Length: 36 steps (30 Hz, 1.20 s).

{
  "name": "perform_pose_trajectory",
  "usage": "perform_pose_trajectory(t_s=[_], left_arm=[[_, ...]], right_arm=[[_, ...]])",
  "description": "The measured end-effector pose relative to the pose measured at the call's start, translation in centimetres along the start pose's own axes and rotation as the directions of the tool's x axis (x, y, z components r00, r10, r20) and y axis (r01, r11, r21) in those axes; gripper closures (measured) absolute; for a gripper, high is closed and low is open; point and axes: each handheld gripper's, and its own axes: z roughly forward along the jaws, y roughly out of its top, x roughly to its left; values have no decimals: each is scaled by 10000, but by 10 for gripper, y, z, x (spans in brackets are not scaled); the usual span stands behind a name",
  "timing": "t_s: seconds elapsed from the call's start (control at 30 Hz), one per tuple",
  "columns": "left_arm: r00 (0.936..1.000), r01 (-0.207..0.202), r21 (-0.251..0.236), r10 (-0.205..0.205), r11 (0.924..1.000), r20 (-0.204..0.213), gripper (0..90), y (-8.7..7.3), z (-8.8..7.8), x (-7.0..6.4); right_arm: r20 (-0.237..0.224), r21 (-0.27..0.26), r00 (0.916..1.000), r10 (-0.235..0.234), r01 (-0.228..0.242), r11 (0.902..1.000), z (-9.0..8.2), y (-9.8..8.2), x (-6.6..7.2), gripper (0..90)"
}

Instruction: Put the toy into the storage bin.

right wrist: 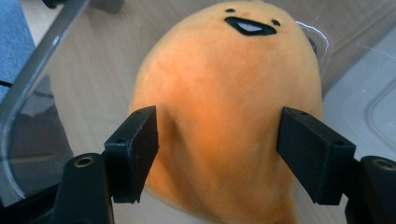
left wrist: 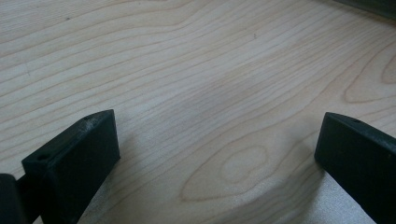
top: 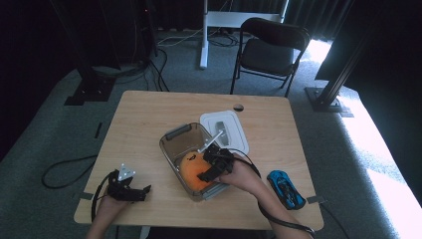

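The right gripper straddles the orange plush toy lying inside the clear bin — jaws parted, apparently letting go — while the left gripper waits wide open on the table.

We can read no text, label, brand, number or sign in any of the views, on the table, the container, the toys or the grippers.
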Motion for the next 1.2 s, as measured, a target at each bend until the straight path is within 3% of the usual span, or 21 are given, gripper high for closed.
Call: perform_pose_trajectory(t_s=[0.47,0.6,1.0,1.2], left_arm=[[10000,-3,5,3,10000,2,3,0,0,0],[10000,-6,11,6,10000,8,3,0,0,0],[10000,10,13,-10,10000,13,3,0,0,0],[10000,14,12,-14,10000,14,3,0,0,0]], right_arm=[[-596,-763,9979,271,-316,9966,-10,-6,-1,138],[-532,-879,9982,268,-314,9956,-12,-9,1,128],[-961,-1665,9933,637,-791,9829,-26,-19,-4,131],[-826,-2034,9936,766,-920,9748,-36,-24,-7,139]])
